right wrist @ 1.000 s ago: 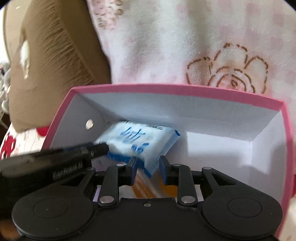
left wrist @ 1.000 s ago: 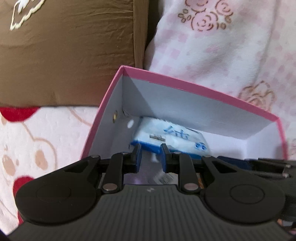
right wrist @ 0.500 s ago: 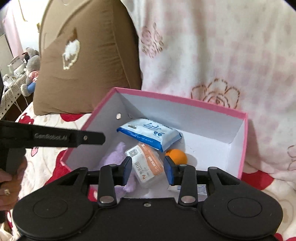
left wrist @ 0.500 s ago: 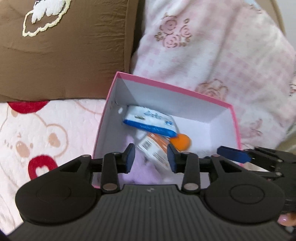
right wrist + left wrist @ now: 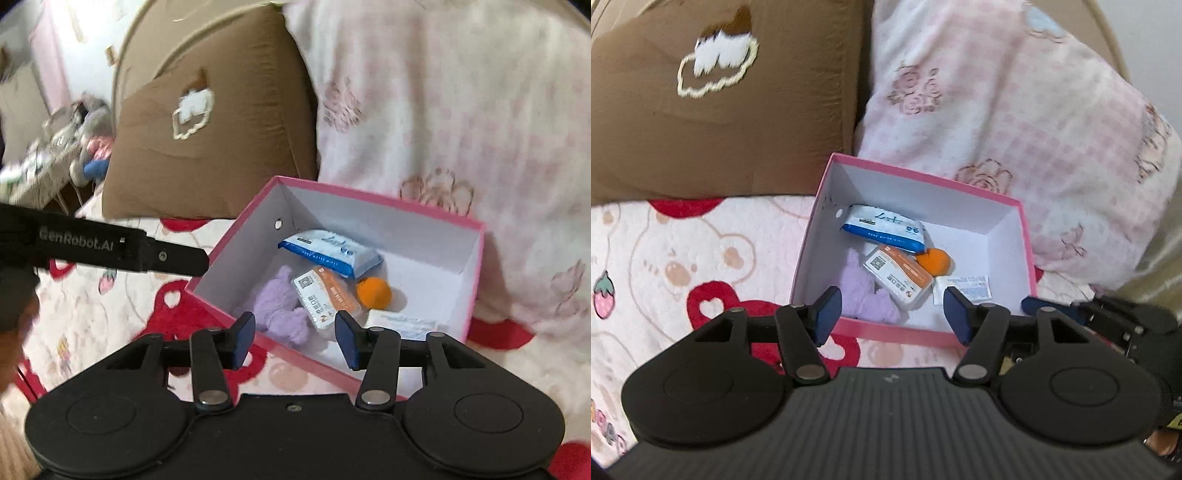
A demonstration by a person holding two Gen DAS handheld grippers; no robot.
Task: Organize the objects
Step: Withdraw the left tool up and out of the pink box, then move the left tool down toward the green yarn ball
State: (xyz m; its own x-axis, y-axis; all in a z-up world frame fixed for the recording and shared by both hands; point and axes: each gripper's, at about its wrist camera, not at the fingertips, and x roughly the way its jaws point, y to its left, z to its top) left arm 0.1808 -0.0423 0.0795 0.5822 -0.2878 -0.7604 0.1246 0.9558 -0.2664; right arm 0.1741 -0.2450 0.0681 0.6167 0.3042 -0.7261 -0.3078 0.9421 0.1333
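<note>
A pink box point(image 5: 908, 176) point(image 5: 376, 199) with white inside walls lies on the bed. In it lie a blue-and-white wipes pack point(image 5: 884, 228) point(image 5: 332, 253), an orange-and-white carton point(image 5: 897, 277) point(image 5: 327, 295), an orange ball point(image 5: 934, 261) point(image 5: 373, 291), a purple plush toy point(image 5: 862, 291) point(image 5: 279, 308) and a white sachet point(image 5: 964, 291) point(image 5: 402, 325). My left gripper point(image 5: 892, 317) hangs above the box's near edge, jaws opening, nothing between them. My right gripper point(image 5: 295, 338) hovers likewise, jaws opening and empty.
A brown cushion point(image 5: 720, 99) point(image 5: 221, 147) and a pink floral pillow point(image 5: 1015, 110) point(image 5: 461, 110) stand behind the box. The bedspread point(image 5: 683, 266) has red hearts and bears. A cluttered shelf point(image 5: 55, 147) lies far left in the right wrist view.
Both grippers rose up and back out of the box and their jaws opened. The wipes pack, earlier at the fingertips, now lies in the box.
</note>
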